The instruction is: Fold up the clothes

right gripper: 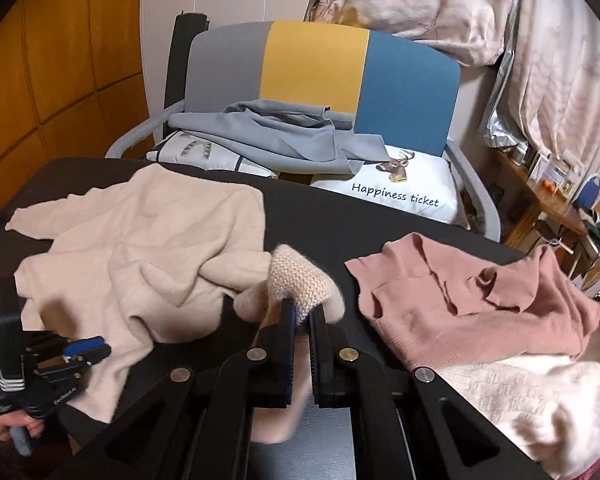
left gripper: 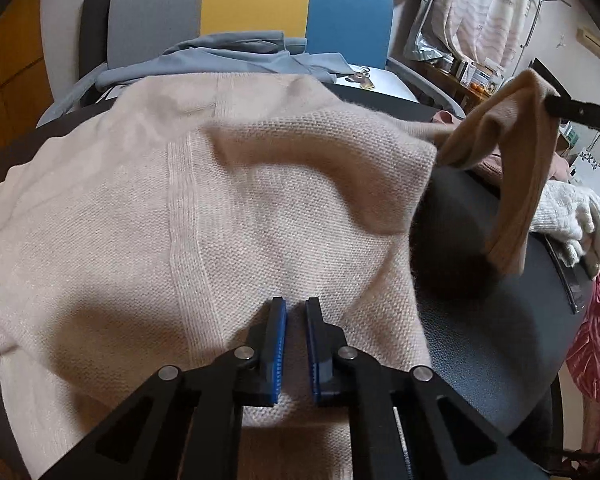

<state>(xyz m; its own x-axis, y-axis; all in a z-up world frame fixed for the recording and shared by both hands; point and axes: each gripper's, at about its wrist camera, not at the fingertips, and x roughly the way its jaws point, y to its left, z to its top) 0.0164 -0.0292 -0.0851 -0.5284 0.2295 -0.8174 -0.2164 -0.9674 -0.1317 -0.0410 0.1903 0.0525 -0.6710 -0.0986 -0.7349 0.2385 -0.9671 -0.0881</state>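
A cream knit sweater (left gripper: 204, 208) lies spread on the dark table (left gripper: 479, 320); it also shows in the right wrist view (right gripper: 140, 248). My left gripper (left gripper: 296, 304) hovers just over the sweater's body near its right edge, jaws nearly together with a narrow gap and nothing between them. It also shows in the right wrist view (right gripper: 96, 350). My right gripper (right gripper: 303, 310) is shut on the sweater's sleeve (right gripper: 300, 276) and holds it lifted above the table. In the left wrist view the sleeve (left gripper: 515, 184) hangs from the right gripper (left gripper: 551, 106).
A pink sweater (right gripper: 471, 304) and a white knit garment (right gripper: 539, 400) lie on the table's right side. Behind the table stands a grey, yellow and blue chair (right gripper: 319, 64) with a grey garment (right gripper: 284, 136) and a printed cushion (right gripper: 403, 196). Curtains hang at the right.
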